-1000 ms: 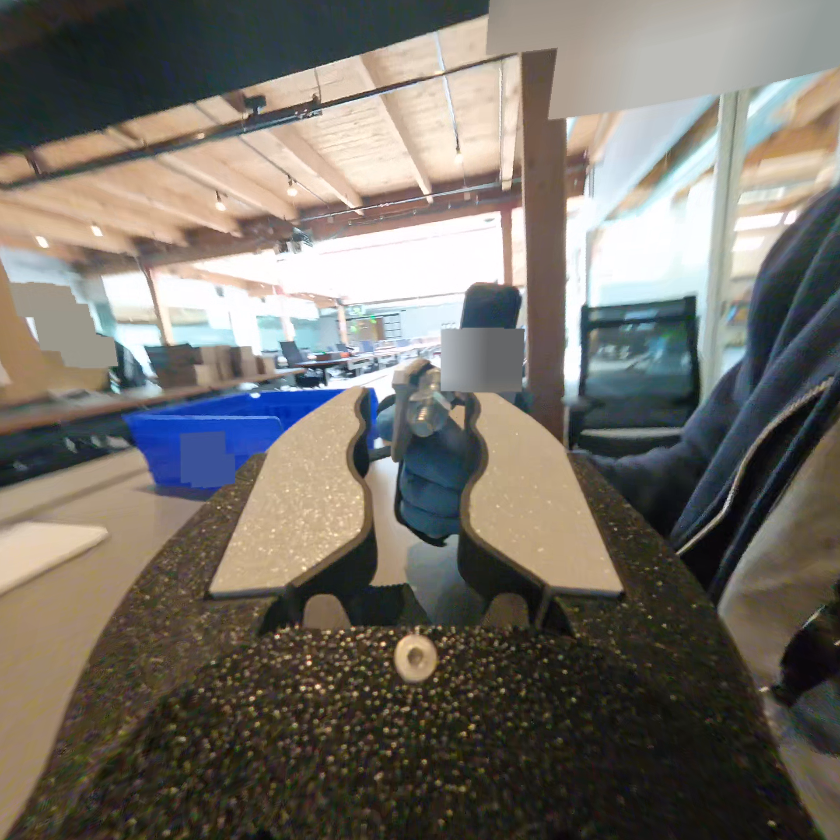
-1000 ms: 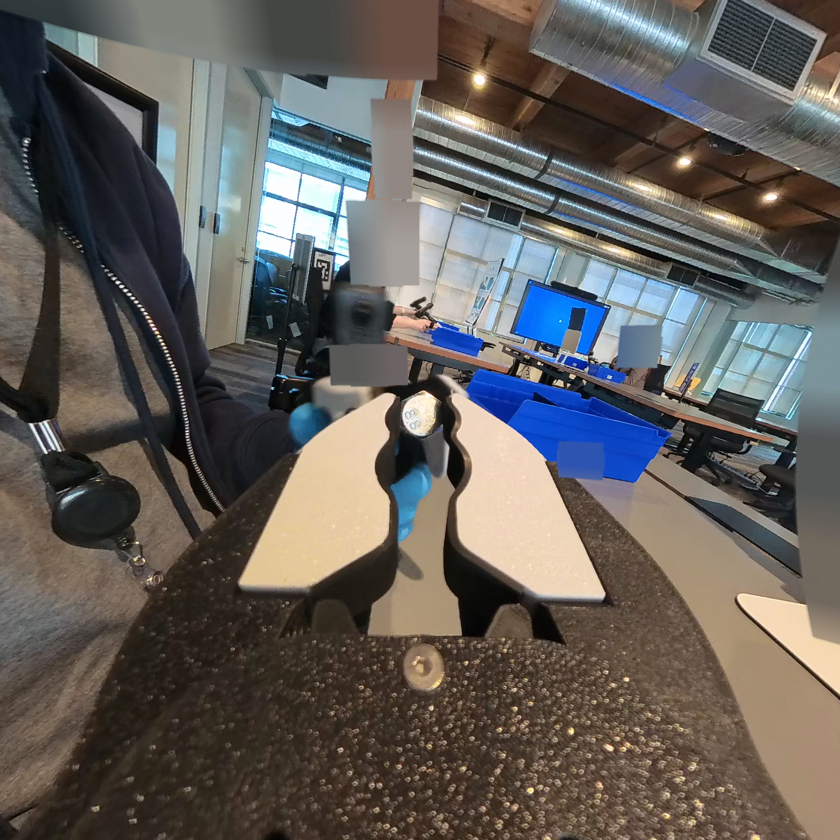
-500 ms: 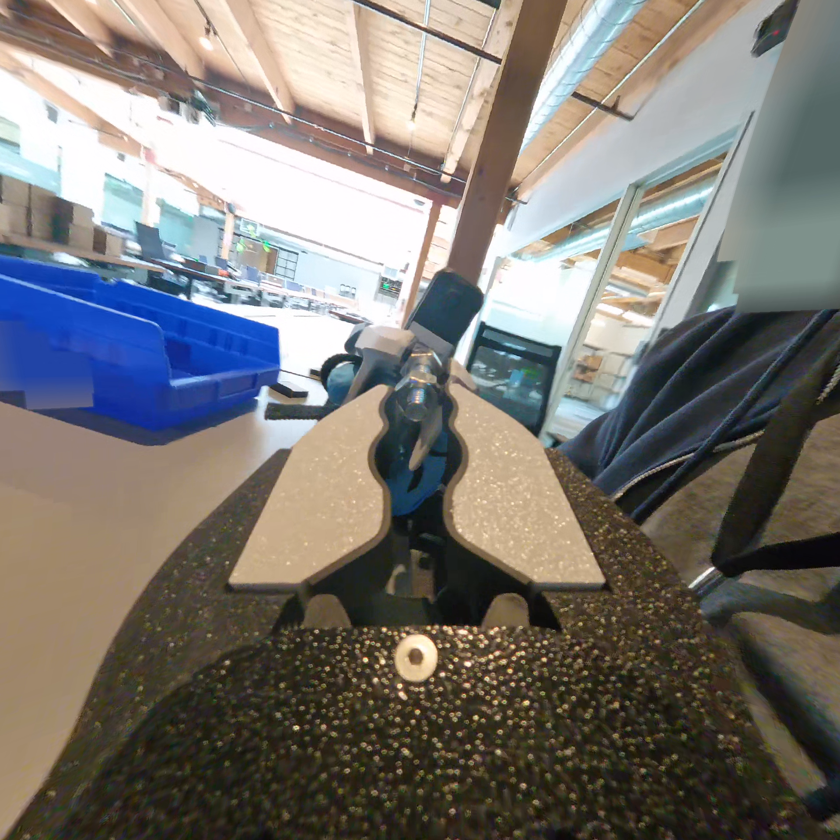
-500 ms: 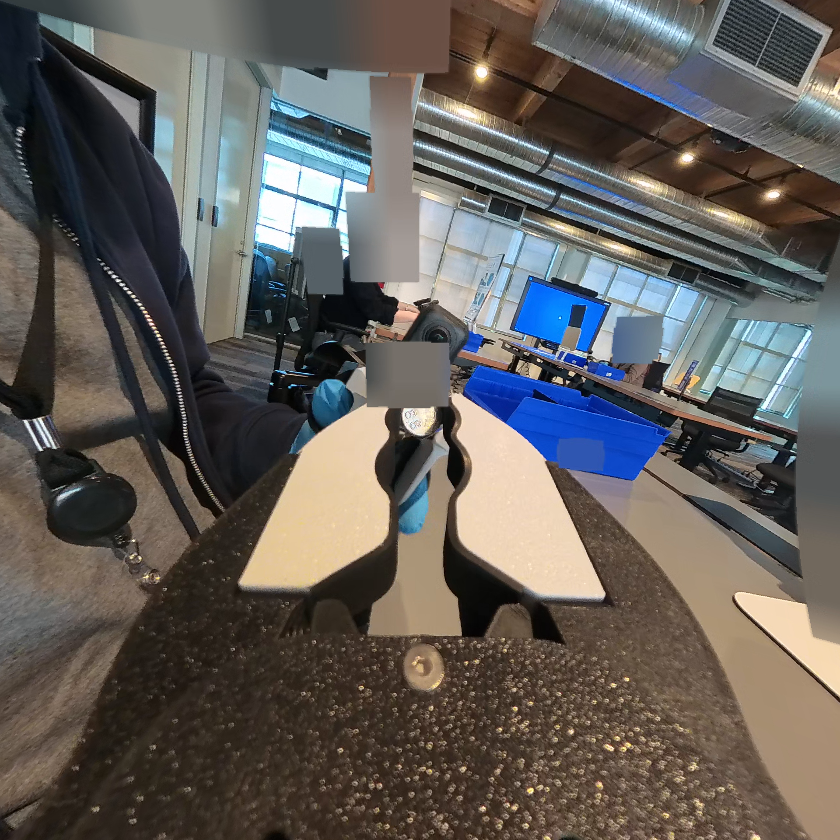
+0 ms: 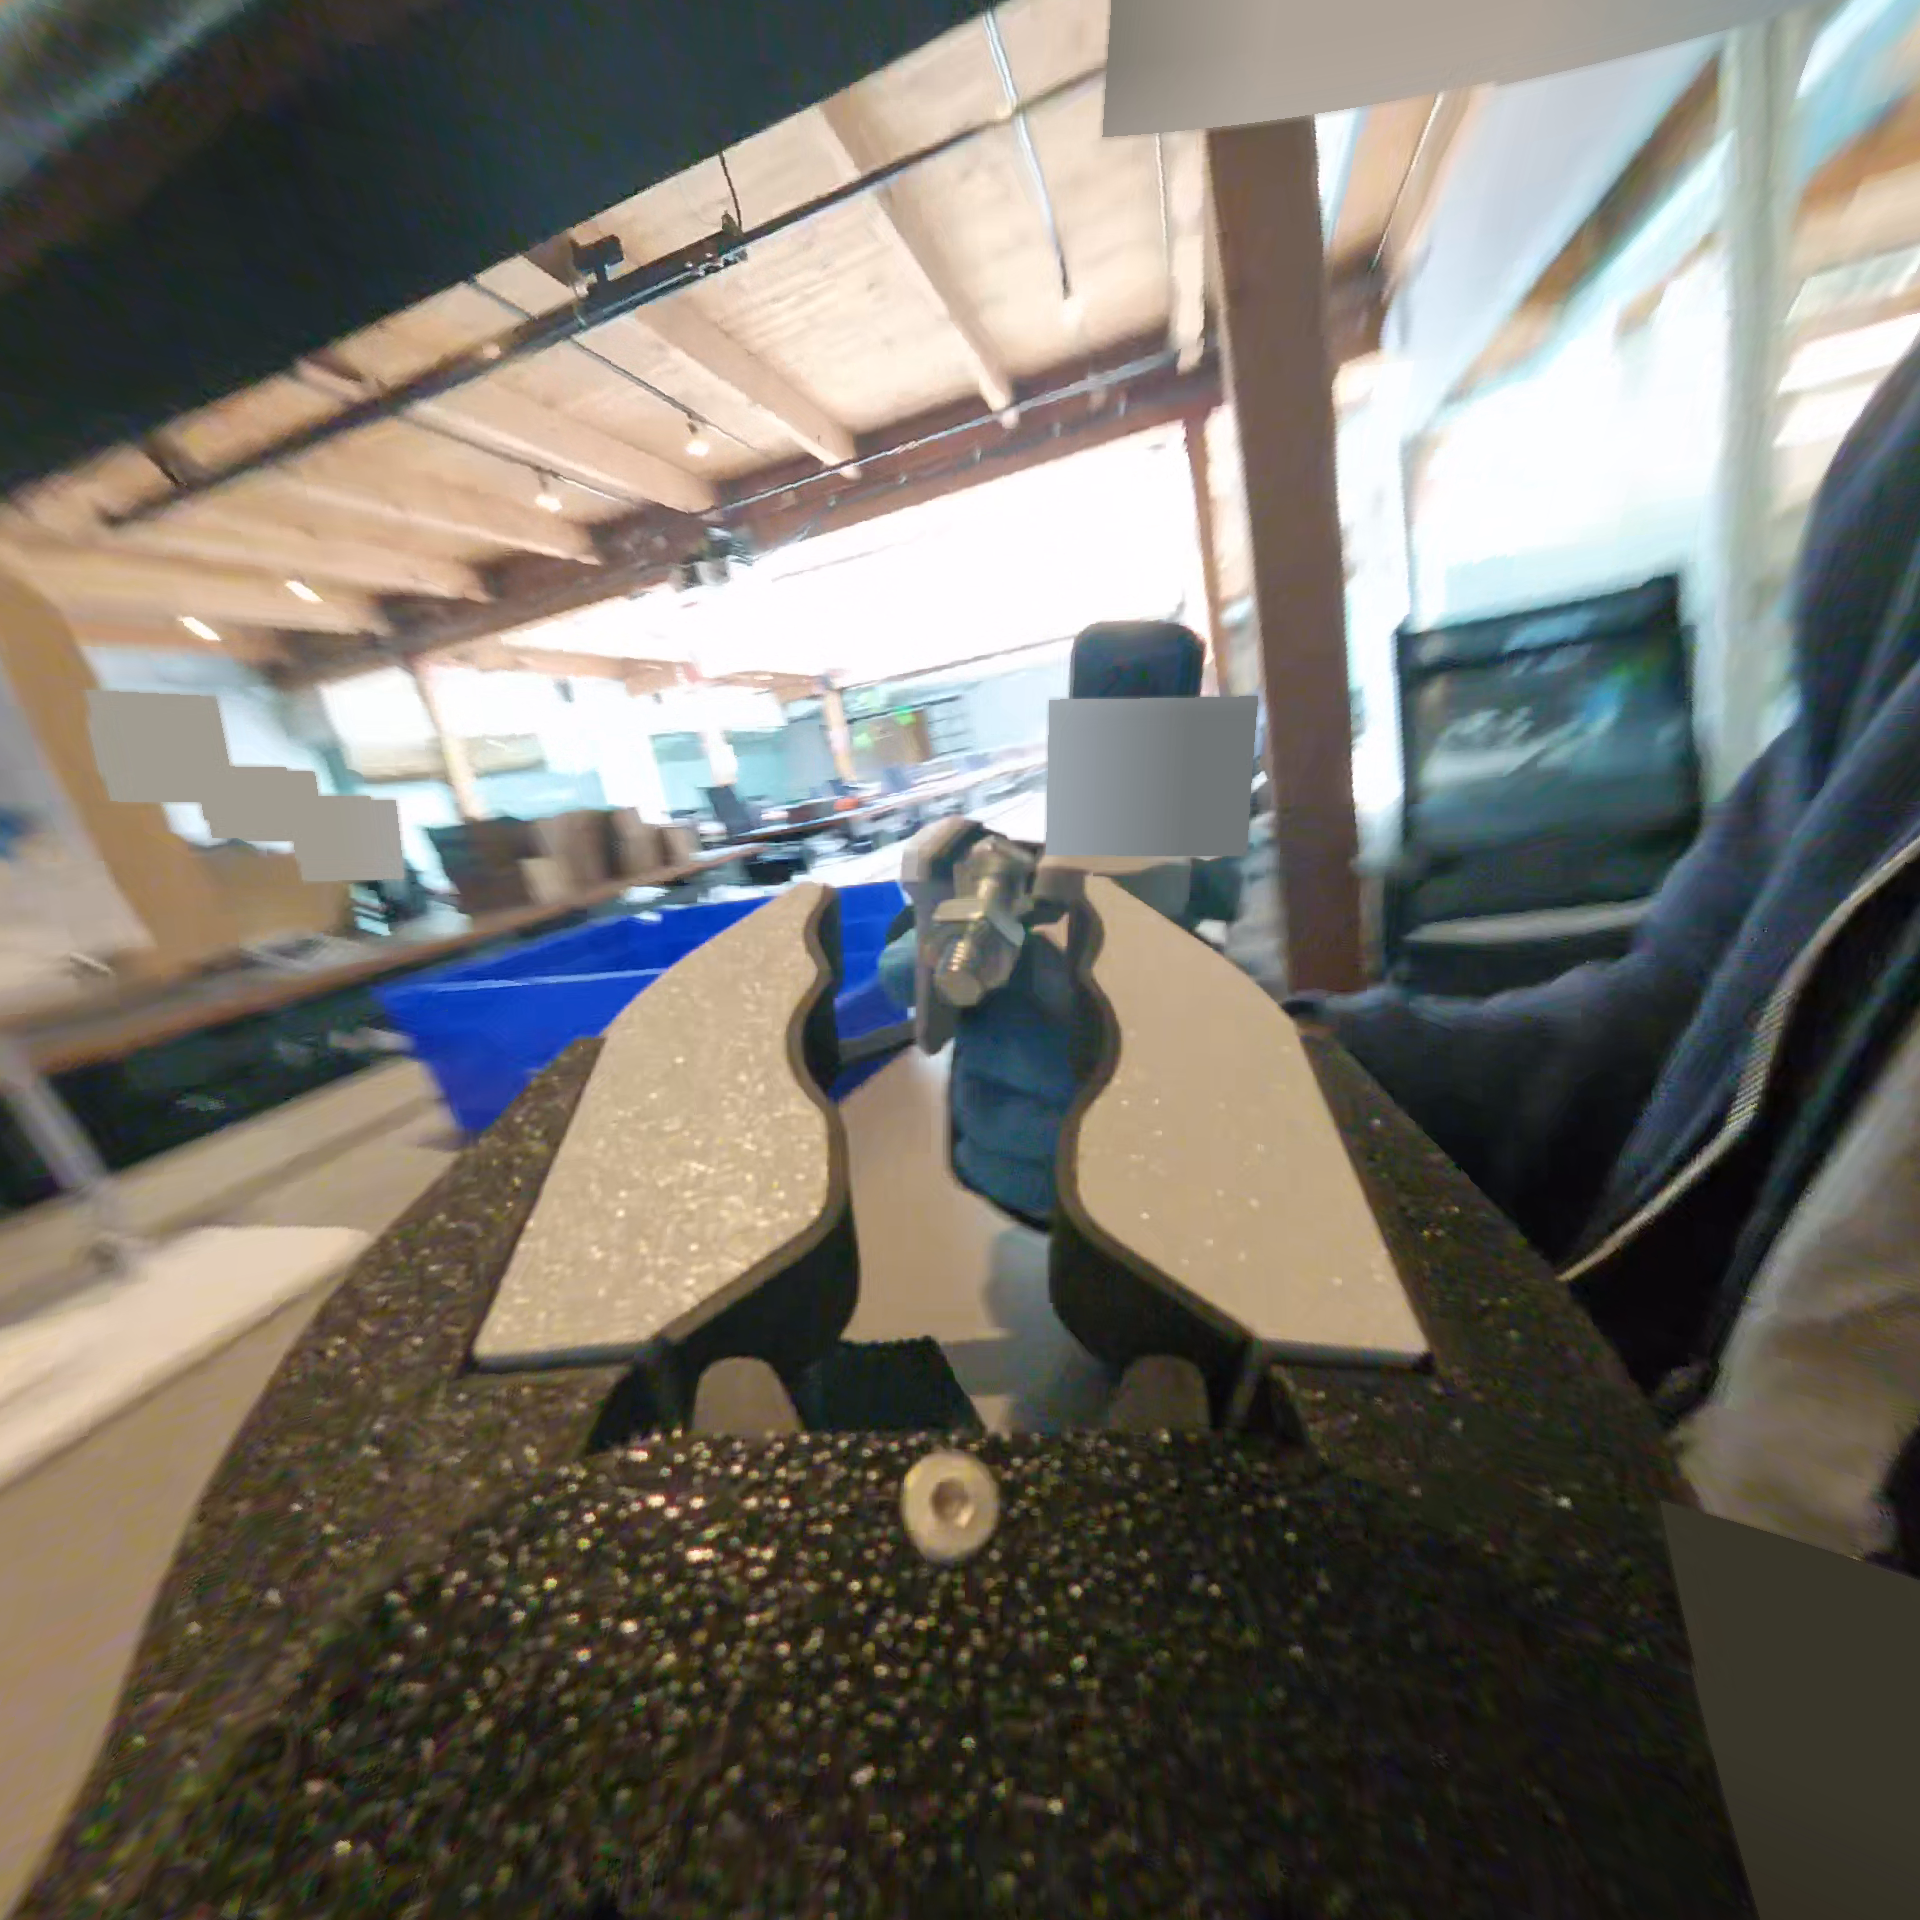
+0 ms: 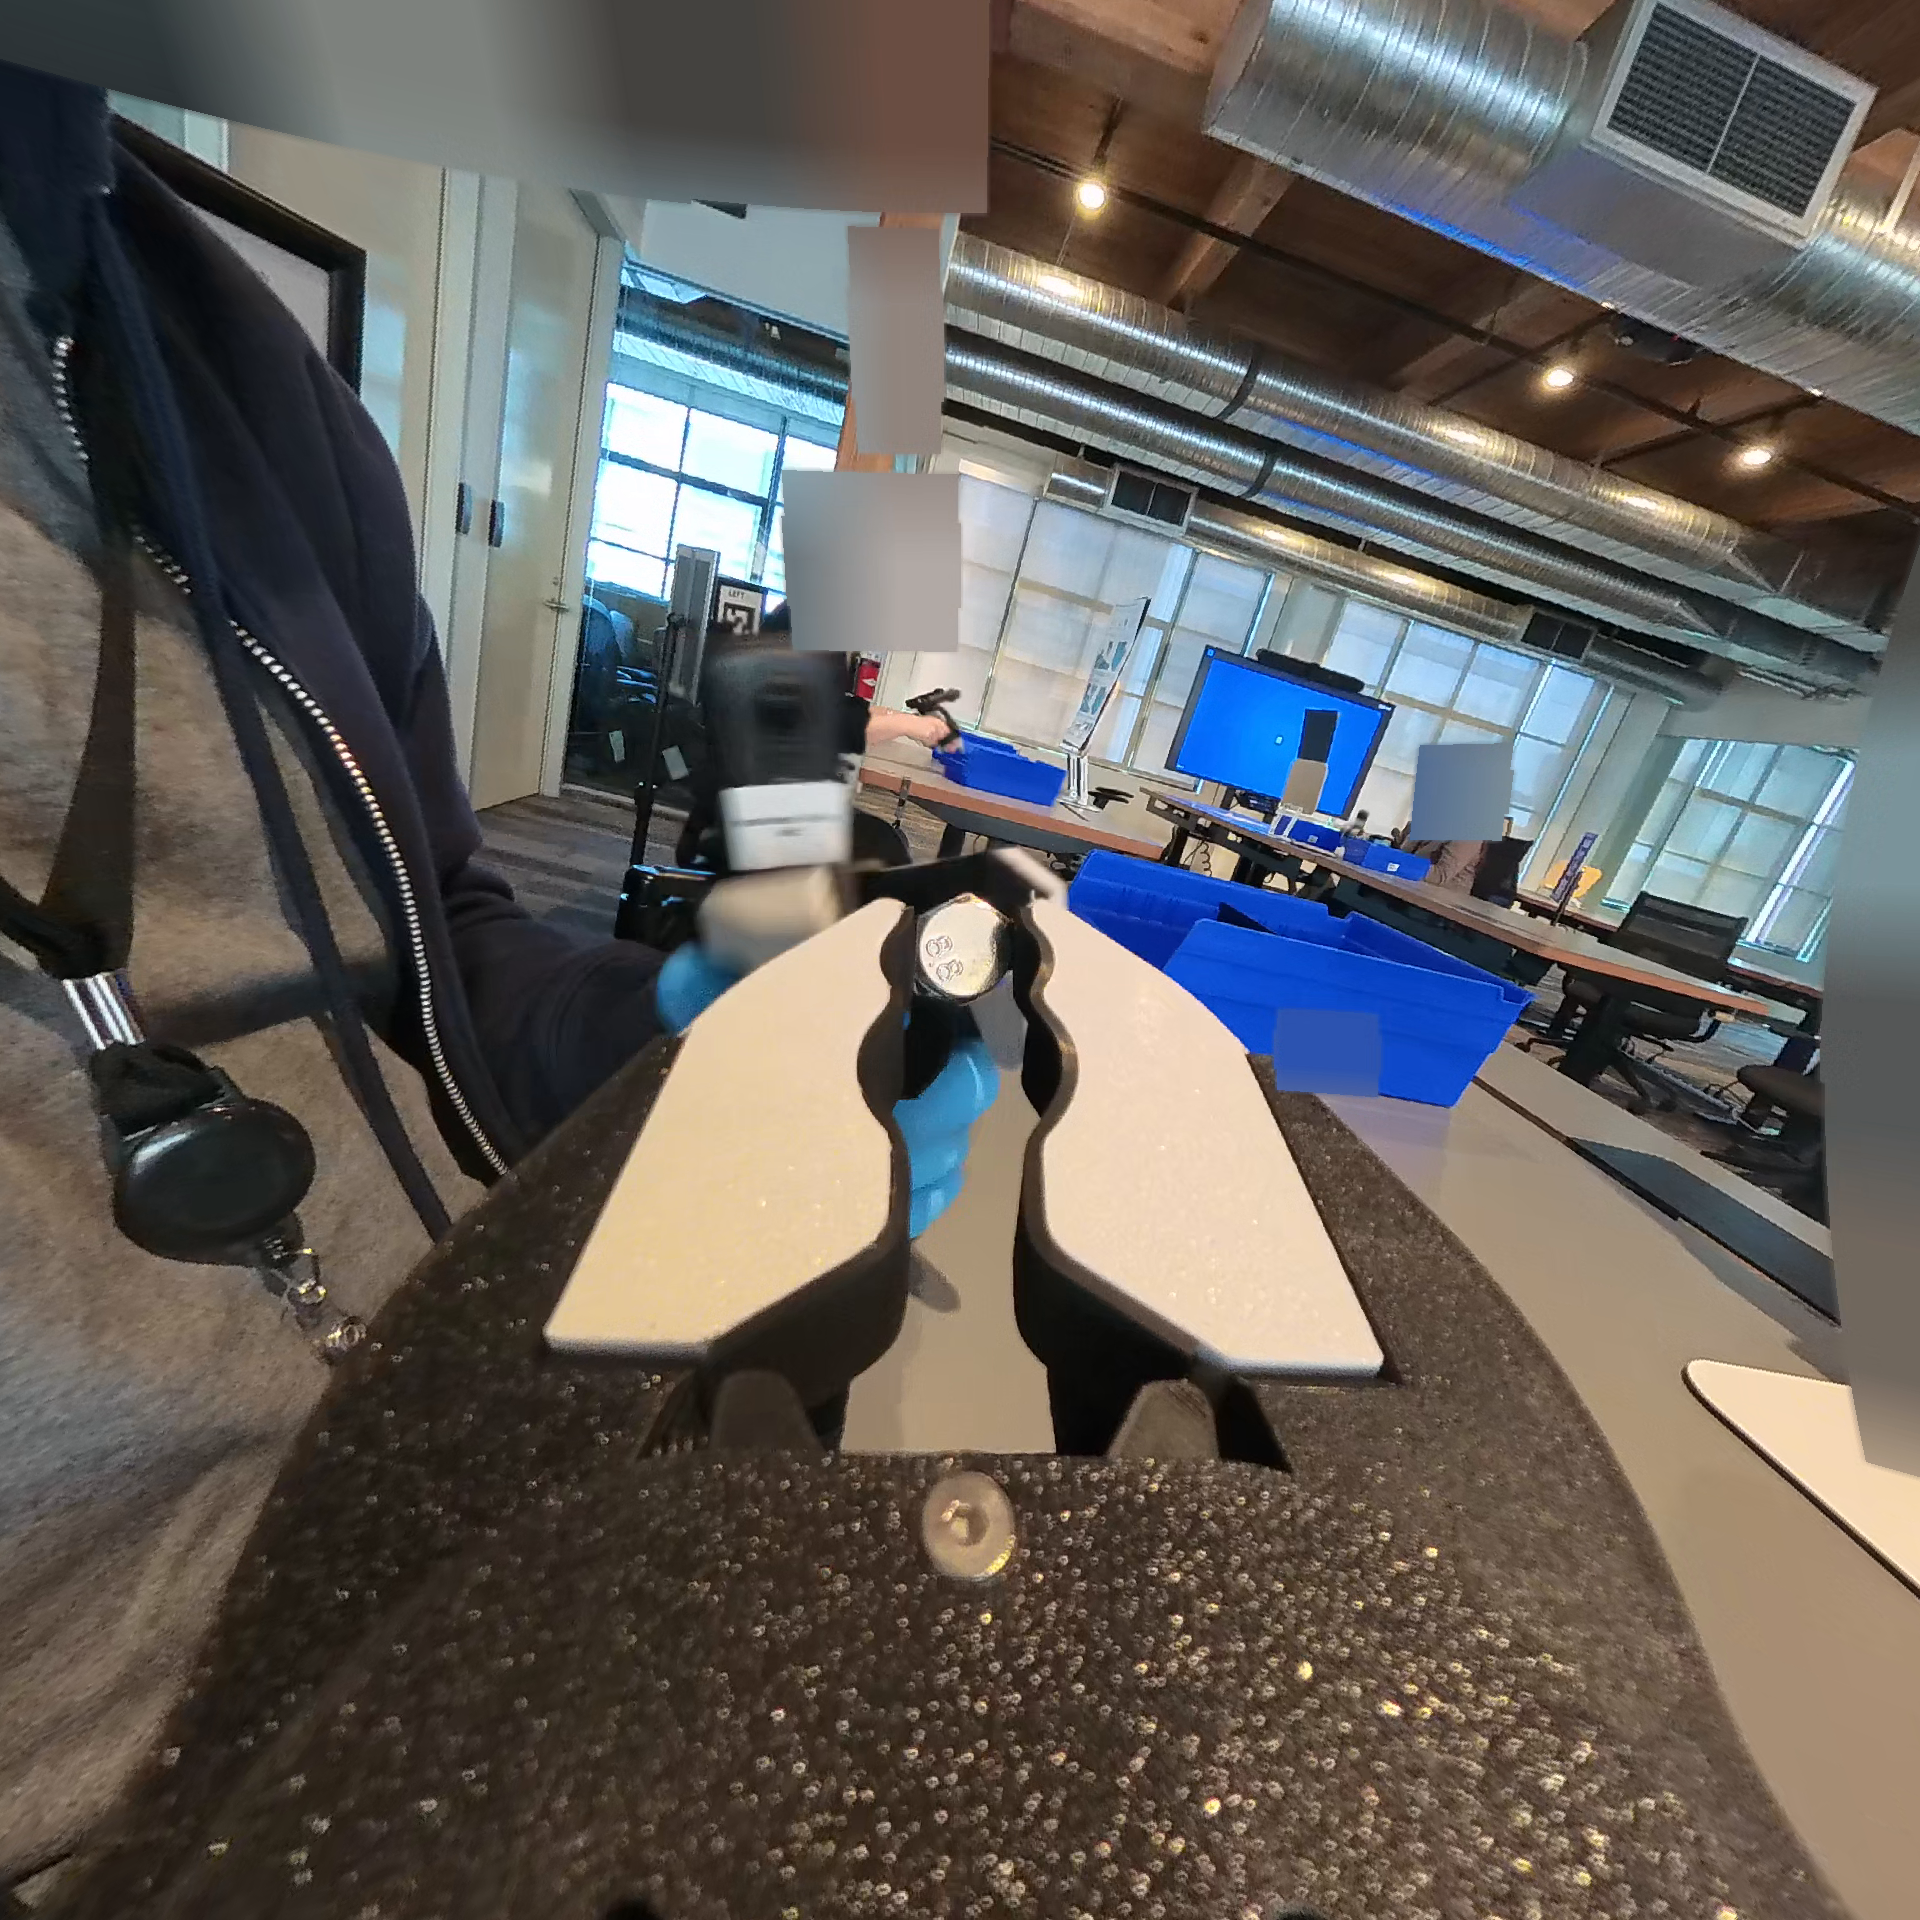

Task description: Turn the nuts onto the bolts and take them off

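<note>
My right gripper (image 6: 958, 925) is clamped on the round head of the silver steel bolt (image 6: 956, 951), held up above the grey table (image 6: 1621, 1382). My left gripper (image 5: 951, 920) is spread wide, gripping nothing. The silver hex nut (image 5: 961, 918) sits on the bolt's thread beyond my left fingertips (image 5: 810, 914), in front of a blue plastic bin (image 5: 540, 1003).

Smooth grey tabletop (image 6: 1621, 1226), extending beyond the gripper in both wrist views. A row of open blue plastic storage bins (image 6: 1340, 997) stands directly on its far part (also seen in the left wrist view (image 5: 540, 997)). A flat white sheet-like object (image 6: 1808, 1444) lies near the edge; another white flat piece (image 5: 135, 1320) appears blurred.
</note>
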A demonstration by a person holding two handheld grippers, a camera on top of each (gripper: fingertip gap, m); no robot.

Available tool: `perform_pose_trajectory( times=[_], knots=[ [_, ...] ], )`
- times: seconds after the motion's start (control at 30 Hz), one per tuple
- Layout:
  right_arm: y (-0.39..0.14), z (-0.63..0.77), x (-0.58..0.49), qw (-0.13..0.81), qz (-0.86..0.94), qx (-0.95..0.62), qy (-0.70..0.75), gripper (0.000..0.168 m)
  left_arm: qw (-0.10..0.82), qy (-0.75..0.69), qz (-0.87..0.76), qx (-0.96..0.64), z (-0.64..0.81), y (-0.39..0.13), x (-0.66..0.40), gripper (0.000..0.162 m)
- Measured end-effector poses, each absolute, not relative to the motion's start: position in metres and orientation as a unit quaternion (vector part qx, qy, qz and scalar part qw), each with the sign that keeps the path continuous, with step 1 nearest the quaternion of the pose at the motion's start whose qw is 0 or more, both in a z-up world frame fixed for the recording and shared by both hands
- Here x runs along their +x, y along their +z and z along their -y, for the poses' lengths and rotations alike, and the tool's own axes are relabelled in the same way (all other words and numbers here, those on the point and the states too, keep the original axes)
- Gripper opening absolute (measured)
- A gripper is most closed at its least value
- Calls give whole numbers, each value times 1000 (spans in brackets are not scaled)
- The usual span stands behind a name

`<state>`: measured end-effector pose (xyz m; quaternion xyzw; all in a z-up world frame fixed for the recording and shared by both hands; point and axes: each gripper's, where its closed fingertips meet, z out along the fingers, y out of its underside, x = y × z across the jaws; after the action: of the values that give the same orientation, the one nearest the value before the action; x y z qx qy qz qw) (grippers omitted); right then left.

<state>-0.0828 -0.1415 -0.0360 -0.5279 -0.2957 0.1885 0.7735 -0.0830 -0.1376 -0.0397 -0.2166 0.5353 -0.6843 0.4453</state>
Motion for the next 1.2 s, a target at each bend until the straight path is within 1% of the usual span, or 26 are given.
perform_pose_trajectory(
  times=[0.1,0.23,0.33,0.43,0.5,0.57,0.63,0.7,0.8,0.83,0.87,0.93,1.0,1.1,1.2],
  knots=[
    [-36,141,-83,773,296,-528,189,17,319,-762,-495,-270,131,-38,-82,37],
    [-36,141,-83,774,296,-528,186,18,189,-804,-472,-309,130,-45,-79,31],
    [-36,141,-83,773,296,-529,185,18,137,-816,-472,-305,138,-47,-82,31],
    [-38,140,-84,771,299,-531,183,18,105,-823,-465,-309,141,-47,-83,30],
    [-38,140,-84,770,300,-533,182,18,104,-816,-477,-309,145,-49,-83,26],
    [-38,141,-85,770,302,-531,184,18,142,-804,-490,-305,145,-50,-82,17],
    [-38,140,-85,769,301,-532,184,18,214,-782,-510,-288,144,-50,-81,17],
    [-38,141,-85,769,302,-530,189,17,322,-738,-538,-250,144,-49,-81,17],
    [-38,141,-86,769,303,-530,188,18,516,-604,-580,-181,142,-52,-78,17],
    [-38,140,-86,769,302,-531,186,17,555,-565,-588,-166,141,-53,-77,22],
    [-37,141,-85,771,300,-530,187,17,569,-550,-591,-157,141,-54,-77,36],
    [-36,141,-83,774,296,-527,189,17,537,-589,-580,-168,144,-49,-79,45],
    [-36,142,-83,774,296,-527,190,18,475,-659,-548,-200,141,-42,-81,54],
    [-36,141,-83,773,297,-528,187,18,365,-734,-511,-260,133,-40,-79,47],
    [-36,141,-83,775,295,-527,187,17,244,-779,-488,-309,130,-45,-75,45]
  ],
)
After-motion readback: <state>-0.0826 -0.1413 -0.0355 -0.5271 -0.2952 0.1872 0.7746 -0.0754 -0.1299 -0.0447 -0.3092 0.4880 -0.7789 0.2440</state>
